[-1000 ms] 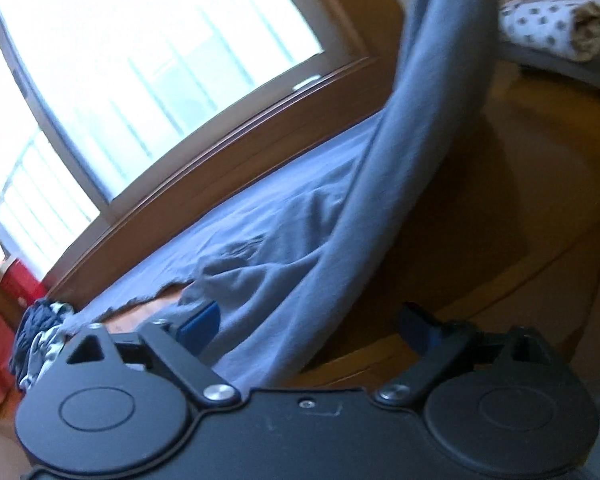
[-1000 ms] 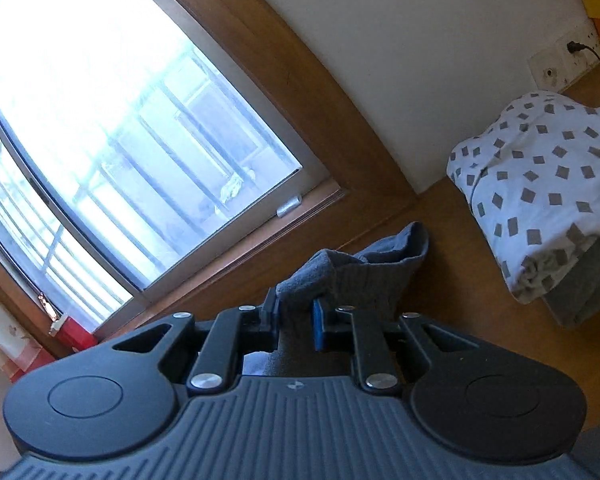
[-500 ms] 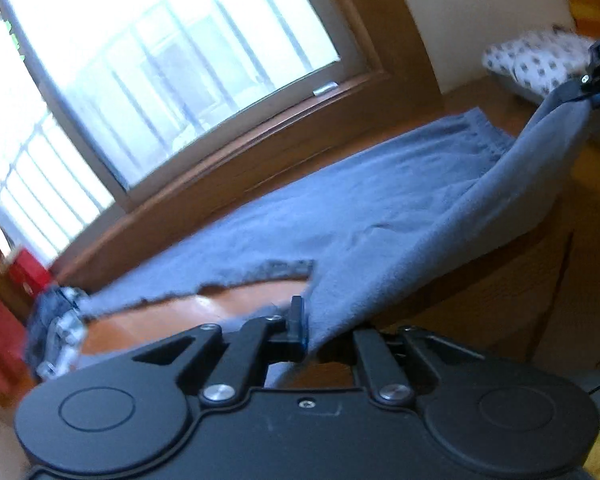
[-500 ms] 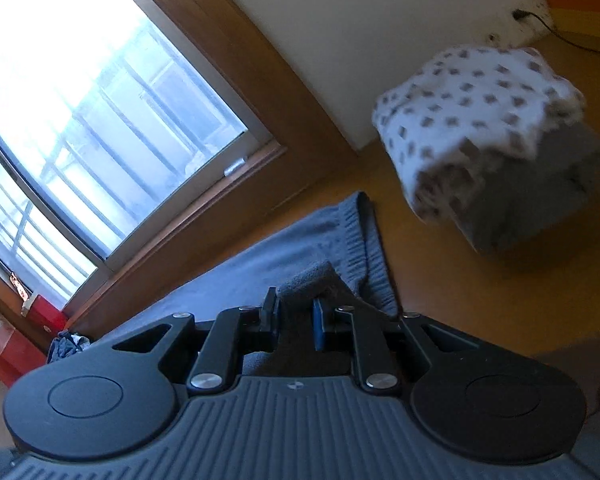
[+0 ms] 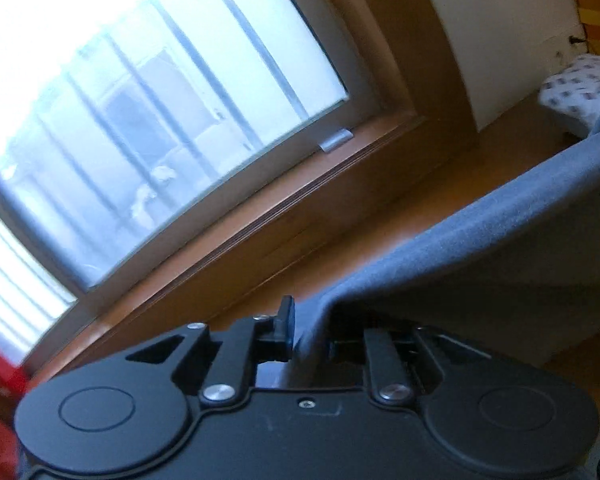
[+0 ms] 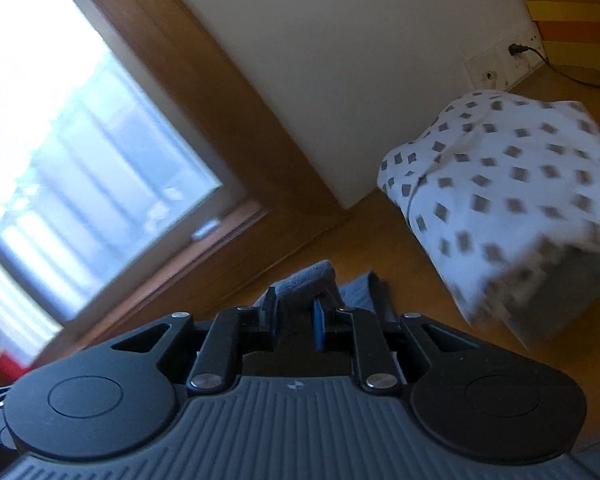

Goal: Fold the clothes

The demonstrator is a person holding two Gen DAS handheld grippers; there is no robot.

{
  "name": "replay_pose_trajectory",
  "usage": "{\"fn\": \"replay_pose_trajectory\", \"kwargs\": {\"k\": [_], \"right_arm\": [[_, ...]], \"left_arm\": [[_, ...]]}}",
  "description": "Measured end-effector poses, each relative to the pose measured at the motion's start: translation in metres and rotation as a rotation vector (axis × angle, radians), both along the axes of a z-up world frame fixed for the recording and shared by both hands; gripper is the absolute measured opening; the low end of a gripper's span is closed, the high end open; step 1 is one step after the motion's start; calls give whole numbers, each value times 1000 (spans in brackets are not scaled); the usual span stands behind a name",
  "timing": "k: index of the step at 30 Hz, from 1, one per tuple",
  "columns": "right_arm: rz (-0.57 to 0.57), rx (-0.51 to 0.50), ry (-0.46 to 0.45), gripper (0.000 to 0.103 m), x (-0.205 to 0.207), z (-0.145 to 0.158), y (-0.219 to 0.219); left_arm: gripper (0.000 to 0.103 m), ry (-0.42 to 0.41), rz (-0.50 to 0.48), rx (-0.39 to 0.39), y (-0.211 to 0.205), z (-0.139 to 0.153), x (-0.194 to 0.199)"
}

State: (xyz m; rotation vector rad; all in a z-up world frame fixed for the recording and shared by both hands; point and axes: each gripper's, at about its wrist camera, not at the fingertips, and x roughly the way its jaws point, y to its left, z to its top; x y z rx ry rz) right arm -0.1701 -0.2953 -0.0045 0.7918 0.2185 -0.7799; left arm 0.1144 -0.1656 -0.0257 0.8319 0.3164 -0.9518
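between the two fingers of the left gripper point(image 5: 310, 330) sits a fold of the blue-grey soft fabric garment point(image 5: 500, 248). from there the cloth rises in a long taut band toward the right edge of the left wrist view, lifted above the brown wooden table top point(image 5: 380, 224). the left jaws are opening a little at this moment, but the fabric is between them and the pads press on it, so the grip holds. one black finger point(image 5: 286, 320) shows beside the cloth; the other is covered by it.

the right gripper point(image 6: 294, 314) is clamped on a rolled bunch of the same garment point(image 6: 308, 278), which stands up between its blue-lined pads. its jaws are also opening slightly, with the cloth between them. more of the garment lies on the table just behind the bunch.

near it to the right, a white folded cloth with small grey squares point(image 6: 508, 184) rests on top of a grey folded piece point(image 6: 560, 300). behind are a cream wall point(image 6: 360, 60), a wall socket with a black plug point(image 6: 514, 50), and a large window with a brown wooden frame point(image 5: 160, 120).
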Motion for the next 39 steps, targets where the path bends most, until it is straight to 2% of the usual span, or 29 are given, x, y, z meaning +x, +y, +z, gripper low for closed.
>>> {"fn": "replay_pose_trajectory", "kwargs": {"k": [1,2,3,4,6,8,11,14,16,19,22,23,24,28,32,36,39], "right_arm": [[-19,-11,50,23,21,-6,-14],[-41,-11,102,37,37,-14,-27],[-64,-12,155,58,52,-22,-39],[-102,-12,222,64,64,-30,-49],[-159,-10,329,64,82,-42,-64],[-164,-27,336,65,85,-42,-62],[-122,-99,346,65,88,-35,-46],[-7,-146,355,65,98,-37,-30],[91,-146,375,65,108,-48,-25],[137,-147,475,65,121,-70,-25],[159,-207,507,65,122,-74,-23],[170,-218,514,65,122,-73,-22],[180,-214,485,65,118,-70,-22],[225,-209,377,65,102,-58,-17],[297,-232,292,67,93,-47,1],[453,-262,268,69,105,-41,36],[591,-308,269,69,125,-37,71]], "left_arm": [[15,18,-5,14,-19,-10,15],[15,34,-7,39,-37,-23,28],[15,48,-7,70,-55,-36,39],[15,64,-9,99,-70,-49,49],[15,97,-19,151,-90,-70,62],[14,126,-36,188,-99,-85,69],[18,112,-60,200,-102,-94,70],[21,122,-54,199,-102,-91,72],[30,130,-42,194,-100,-88,72],[45,126,-20,176,-94,-76,69],[51,129,7,143,-78,-60,59],[53,129,22,131,-71,-55,55],[56,124,40,118,-62,-50,50],[58,103,146,73,-21,-35,24],[59,125,281,77,31,-30,13],[60,111,444,122,89,-32,15],[60,113,560,126,133,-33,24]]}}
